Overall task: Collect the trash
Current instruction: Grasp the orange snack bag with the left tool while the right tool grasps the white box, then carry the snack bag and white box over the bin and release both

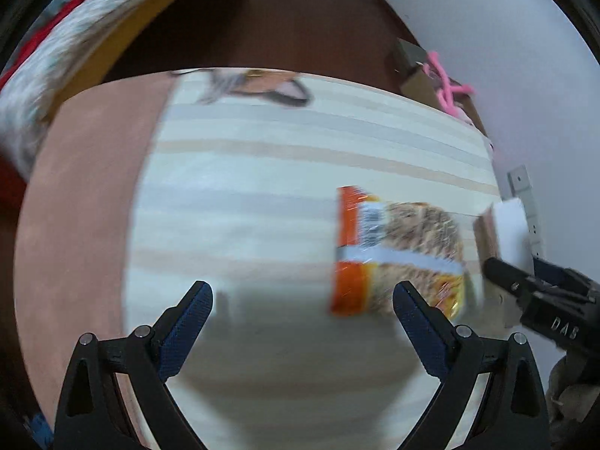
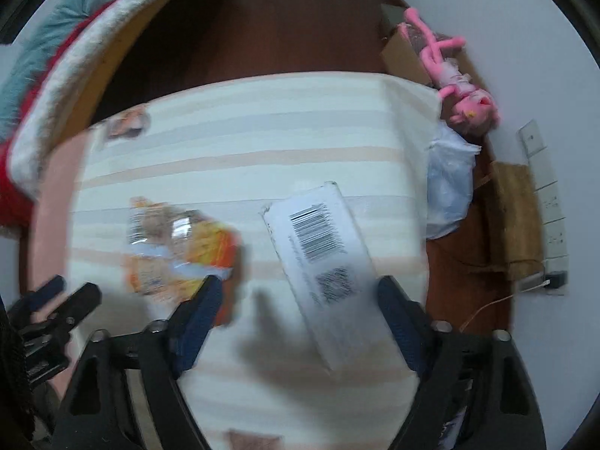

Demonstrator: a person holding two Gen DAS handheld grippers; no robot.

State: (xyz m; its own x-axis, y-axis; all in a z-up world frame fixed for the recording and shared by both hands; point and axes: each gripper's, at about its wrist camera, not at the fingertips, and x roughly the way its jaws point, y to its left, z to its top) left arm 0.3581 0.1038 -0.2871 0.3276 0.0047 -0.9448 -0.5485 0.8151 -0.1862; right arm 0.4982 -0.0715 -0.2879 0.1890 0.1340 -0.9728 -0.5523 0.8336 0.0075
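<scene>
An orange and yellow snack wrapper [image 1: 397, 255] lies on the striped cloth [image 1: 262, 187]; it also shows in the right wrist view [image 2: 180, 243]. A white flat box with a barcode [image 2: 326, 262] lies to its right; in the left wrist view the box [image 1: 506, 228] is at the far right. My left gripper [image 1: 300, 300] is open above the cloth, with the wrapper just ahead of its right finger. My right gripper [image 2: 296, 296] is open, with the box between its fingers and a little ahead. Both views are blurred.
A pink plush toy [image 2: 450, 67] lies on cardboard boxes [image 2: 405, 52] by the wall. A white plastic bag [image 2: 446, 191] and a brown paper bag [image 2: 513, 217] stand on the dark floor beside the table. A bed with a white and red blanket [image 2: 75, 67] is at left.
</scene>
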